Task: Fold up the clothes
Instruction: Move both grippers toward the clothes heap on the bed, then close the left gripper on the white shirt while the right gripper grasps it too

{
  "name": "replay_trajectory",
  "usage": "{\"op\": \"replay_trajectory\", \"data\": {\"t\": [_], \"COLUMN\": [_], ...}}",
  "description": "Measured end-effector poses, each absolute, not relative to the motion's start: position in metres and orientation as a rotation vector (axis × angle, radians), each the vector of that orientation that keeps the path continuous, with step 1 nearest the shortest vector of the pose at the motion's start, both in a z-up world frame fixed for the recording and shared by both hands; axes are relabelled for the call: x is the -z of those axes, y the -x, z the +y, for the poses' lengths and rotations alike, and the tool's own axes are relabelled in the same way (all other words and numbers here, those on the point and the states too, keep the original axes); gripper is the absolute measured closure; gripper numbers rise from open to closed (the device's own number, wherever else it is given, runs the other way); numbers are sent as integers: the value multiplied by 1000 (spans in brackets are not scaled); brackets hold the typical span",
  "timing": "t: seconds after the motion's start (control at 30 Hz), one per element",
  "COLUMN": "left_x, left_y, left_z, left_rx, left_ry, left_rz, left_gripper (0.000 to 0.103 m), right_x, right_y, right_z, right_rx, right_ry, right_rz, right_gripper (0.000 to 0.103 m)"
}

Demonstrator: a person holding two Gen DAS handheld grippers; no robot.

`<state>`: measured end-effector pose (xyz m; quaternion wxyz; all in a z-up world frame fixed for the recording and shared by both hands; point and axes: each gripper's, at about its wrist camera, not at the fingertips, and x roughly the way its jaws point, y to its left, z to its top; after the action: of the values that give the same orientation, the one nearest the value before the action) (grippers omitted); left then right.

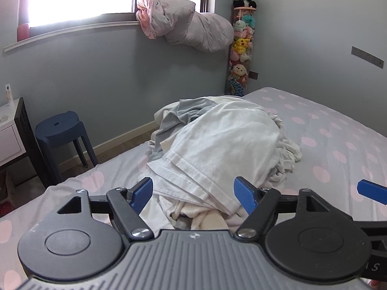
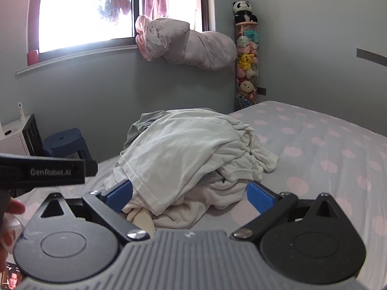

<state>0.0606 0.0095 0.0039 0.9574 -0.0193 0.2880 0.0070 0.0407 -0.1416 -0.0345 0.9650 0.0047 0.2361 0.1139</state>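
A heap of white and pale grey-blue clothes [image 1: 217, 145] lies crumpled on the bed, also central in the right wrist view as the heap [image 2: 193, 152]. A white garment with a hemmed edge drapes over the top. My left gripper [image 1: 193, 193] is open, its blue fingertips either side of the heap's near edge and just short of it. My right gripper [image 2: 191, 193] is open too, straddling the near folds of the pile with nothing pinched. A blue fingertip [image 1: 372, 191] of the right gripper shows at the right edge of the left wrist view.
The bed [image 1: 338, 145] has a grey cover with pink dots, with bare cover to the right of the heap. A dark blue stool [image 1: 60, 130] and a white side table [image 1: 9, 130] stand at left. A bundled duvet [image 1: 188, 24] rests on the windowsill; a tube of plush toys [image 1: 240, 48] stands in the corner.
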Motion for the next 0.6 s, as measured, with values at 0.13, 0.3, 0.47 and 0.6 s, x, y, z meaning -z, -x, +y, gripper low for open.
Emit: {"op": "replay_trajectory", "data": {"t": [0.13,0.3,0.47,0.6], "left_x": [-1,12,39,63], "left_y": [-93,-136,-184,-215], "left_z": [21,36,56,64], "left_rx": [-15,29,68,86], "left_ry": [24,-3,40,49], "left_rz": [602,633,697,723], "left_gripper": [30,30,34,40], "right_x": [40,49,61,71], "right_y": [-66,-100,-143,-174], "right_z": [-139,-136,-134,-129], "right_rx": [-236,-246,-265,-274], "right_ry": [10,35,42,57], "right_rz": [491,512,551,571], "right_gripper": [3,9,22,22]}}
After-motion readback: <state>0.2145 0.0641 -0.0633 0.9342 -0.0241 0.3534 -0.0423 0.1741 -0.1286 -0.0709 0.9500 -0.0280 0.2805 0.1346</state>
